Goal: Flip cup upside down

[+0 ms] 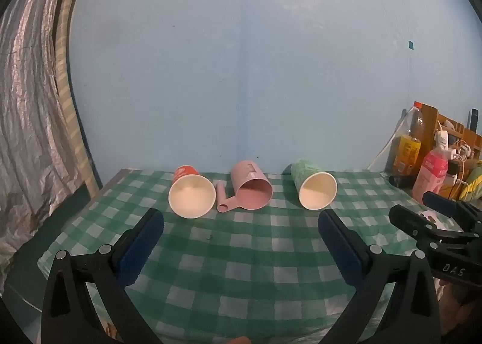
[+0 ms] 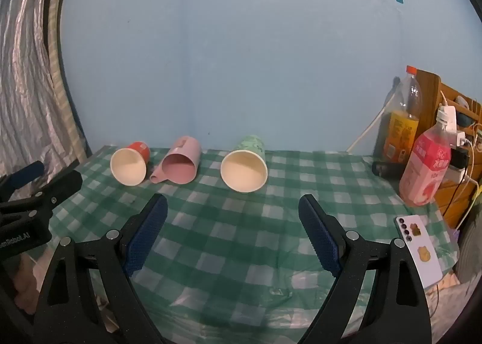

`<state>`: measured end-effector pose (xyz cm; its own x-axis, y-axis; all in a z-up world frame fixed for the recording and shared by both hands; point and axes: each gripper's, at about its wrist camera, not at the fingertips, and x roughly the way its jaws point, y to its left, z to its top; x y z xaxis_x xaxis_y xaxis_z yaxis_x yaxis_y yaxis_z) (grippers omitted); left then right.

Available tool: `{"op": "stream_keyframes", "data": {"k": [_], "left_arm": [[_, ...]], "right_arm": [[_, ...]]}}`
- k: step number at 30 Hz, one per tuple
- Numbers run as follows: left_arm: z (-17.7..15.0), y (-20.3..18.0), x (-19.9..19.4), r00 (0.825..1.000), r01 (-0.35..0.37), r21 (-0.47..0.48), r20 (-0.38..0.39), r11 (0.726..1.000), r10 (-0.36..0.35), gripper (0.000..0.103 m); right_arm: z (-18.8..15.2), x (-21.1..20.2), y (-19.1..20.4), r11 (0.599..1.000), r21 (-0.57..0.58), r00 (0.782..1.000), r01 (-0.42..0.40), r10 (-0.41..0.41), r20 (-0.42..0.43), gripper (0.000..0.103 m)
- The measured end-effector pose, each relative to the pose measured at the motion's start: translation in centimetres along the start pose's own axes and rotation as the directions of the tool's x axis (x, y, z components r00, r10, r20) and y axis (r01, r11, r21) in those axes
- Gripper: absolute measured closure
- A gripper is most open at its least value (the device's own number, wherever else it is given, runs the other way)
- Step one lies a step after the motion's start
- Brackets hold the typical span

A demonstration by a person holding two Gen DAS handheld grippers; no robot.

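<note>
Three cups lie on their sides in a row at the far edge of the green checked tablecloth [image 1: 241,253], mouths facing me: a red paper cup [image 1: 191,191] on the left, a pink plastic mug [image 1: 250,188] with a handle in the middle, a green paper cup [image 1: 314,185] on the right. The right wrist view shows the same red cup [image 2: 130,166], pink mug [image 2: 180,163] and green cup [image 2: 245,167]. My left gripper [image 1: 241,219] is open and empty, short of the cups. My right gripper [image 2: 233,202] is open and empty, in front of the green cup.
A blue wall stands behind the table. At the right edge are an orange drink bottle [image 2: 402,121], a pink bottle [image 2: 426,166], a wooden rack with chargers and cables, and a white phone [image 2: 420,250]. A curtain hangs at the left.
</note>
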<state>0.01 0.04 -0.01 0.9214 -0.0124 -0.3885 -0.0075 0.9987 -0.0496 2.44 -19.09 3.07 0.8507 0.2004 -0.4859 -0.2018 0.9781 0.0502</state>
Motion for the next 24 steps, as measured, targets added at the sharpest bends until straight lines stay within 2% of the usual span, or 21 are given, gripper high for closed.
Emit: {"op": "stream_keyframes", "data": {"k": [4, 5, 9, 24], "left_arm": [[0.3, -0.9, 0.7, 1.000, -0.011, 0.032, -0.011, 0.999, 0.011, 0.000], [-0.1, -1.3, 0.2, 1.000, -0.008, 0.040, 0.011, 0.999, 0.008, 0.000], [-0.2, -0.7, 0.1, 1.000, 0.010, 0.012, 0.009, 1.000, -0.010, 0.000], [0.0, -0.4, 0.0, 1.000, 0.030, 0.005, 0.004, 1.000, -0.030, 0.000]], "right_arm": [[-0.3, -0.2, 0.0, 1.000, 0.001, 1.000, -0.005, 0.005, -0.027, 0.015], [-0.2, 0.0, 0.0, 1.000, 0.000, 0.999, -0.009, 0.009, -0.037, 0.015], [-0.3, 0.3, 0.0, 1.000, 0.003, 1.000, -0.010, 0.011, -0.029, 0.015], [-0.8, 0.1, 0.1, 1.000, 0.008, 1.000, -0.016, 0.016, -0.016, 0.015]]}}
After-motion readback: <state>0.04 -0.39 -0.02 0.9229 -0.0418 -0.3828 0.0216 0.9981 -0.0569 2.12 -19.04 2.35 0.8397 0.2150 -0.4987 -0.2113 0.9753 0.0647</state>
